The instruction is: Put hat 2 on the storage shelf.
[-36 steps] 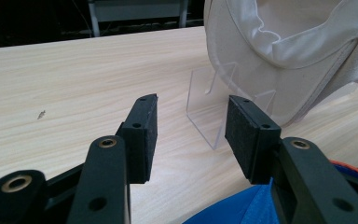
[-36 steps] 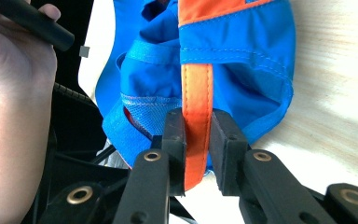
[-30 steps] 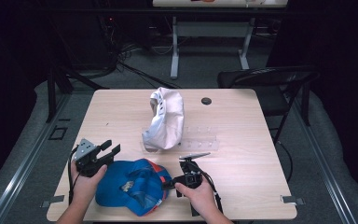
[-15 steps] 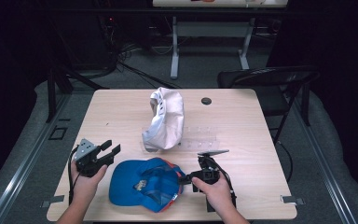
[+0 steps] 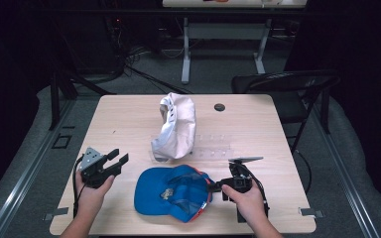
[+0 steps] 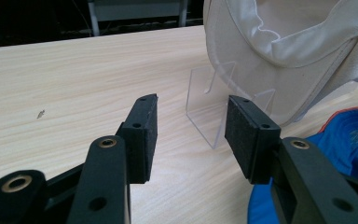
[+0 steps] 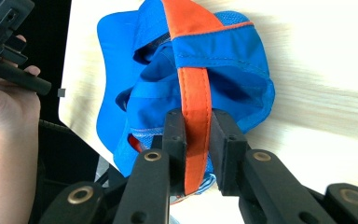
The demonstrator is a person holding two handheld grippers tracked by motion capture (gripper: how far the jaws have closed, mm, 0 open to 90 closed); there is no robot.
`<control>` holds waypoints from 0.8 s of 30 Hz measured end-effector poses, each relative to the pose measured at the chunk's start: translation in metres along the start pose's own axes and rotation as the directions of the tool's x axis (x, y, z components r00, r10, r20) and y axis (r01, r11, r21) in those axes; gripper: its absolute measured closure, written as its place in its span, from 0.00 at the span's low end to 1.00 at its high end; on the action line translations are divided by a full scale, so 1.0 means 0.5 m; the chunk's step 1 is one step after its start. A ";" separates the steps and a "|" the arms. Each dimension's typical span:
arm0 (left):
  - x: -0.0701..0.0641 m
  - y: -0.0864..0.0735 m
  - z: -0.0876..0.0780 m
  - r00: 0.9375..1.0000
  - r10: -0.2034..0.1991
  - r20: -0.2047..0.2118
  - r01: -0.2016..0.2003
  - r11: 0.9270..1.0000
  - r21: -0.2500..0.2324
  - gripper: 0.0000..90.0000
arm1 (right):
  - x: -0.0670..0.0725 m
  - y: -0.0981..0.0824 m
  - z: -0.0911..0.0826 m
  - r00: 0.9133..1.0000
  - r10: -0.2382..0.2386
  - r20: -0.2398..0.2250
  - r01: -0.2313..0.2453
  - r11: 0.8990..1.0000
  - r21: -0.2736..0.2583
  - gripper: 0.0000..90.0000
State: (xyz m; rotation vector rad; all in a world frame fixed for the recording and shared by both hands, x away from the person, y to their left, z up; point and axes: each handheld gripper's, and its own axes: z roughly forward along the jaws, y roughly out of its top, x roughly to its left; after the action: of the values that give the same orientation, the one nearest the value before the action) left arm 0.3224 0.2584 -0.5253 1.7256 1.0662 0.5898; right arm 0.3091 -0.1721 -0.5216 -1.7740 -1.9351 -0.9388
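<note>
While the right gripper clamps the blue fabric cap's orange strap between its jaws, the left gripper's jaws stand apart, empty.

Light wooden table on grey floor. Black folding chair at its far right corner. White-legged desk behind; surroundings dark.

White cap on clear stand
</note>
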 end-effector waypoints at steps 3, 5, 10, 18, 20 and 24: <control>0.000 0.000 0.000 1.000 0.000 0.000 0.000 1.000 0.000 0.60 | -0.004 0.000 -0.007 0.999 0.017 -0.029 -0.018 0.999 -0.030 0.86; 0.000 0.000 0.000 1.000 0.001 0.002 -0.001 1.000 -0.002 0.60 | -0.006 0.002 -0.019 1.000 0.015 -0.001 -0.015 1.000 -0.026 0.86; -0.001 -0.001 0.001 1.000 0.001 0.002 -0.001 1.000 0.001 0.60 | -0.004 0.007 -0.036 0.999 0.033 0.012 -0.032 0.998 -0.048 0.86; -0.003 -0.002 0.002 1.000 0.002 -0.001 -0.002 1.000 0.000 0.60 | 0.011 0.028 -0.072 0.996 -0.021 0.082 0.024 0.999 -0.032 0.86; -0.003 -0.001 0.002 1.000 0.003 0.000 -0.003 1.000 0.005 0.61 | 0.018 0.031 -0.076 0.994 -0.014 0.107 0.018 0.999 -0.038 0.86; -0.003 -0.001 0.001 1.000 0.000 -0.001 0.000 1.000 0.004 0.61 | 0.031 0.037 -0.085 0.986 -0.032 0.163 0.037 0.999 -0.027 0.86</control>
State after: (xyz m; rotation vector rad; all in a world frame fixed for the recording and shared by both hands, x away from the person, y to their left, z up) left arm 0.3217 0.2569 -0.5258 1.7286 1.0684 0.5886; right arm 0.3174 -0.1892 -0.4766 -1.8931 -2.0666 -0.8627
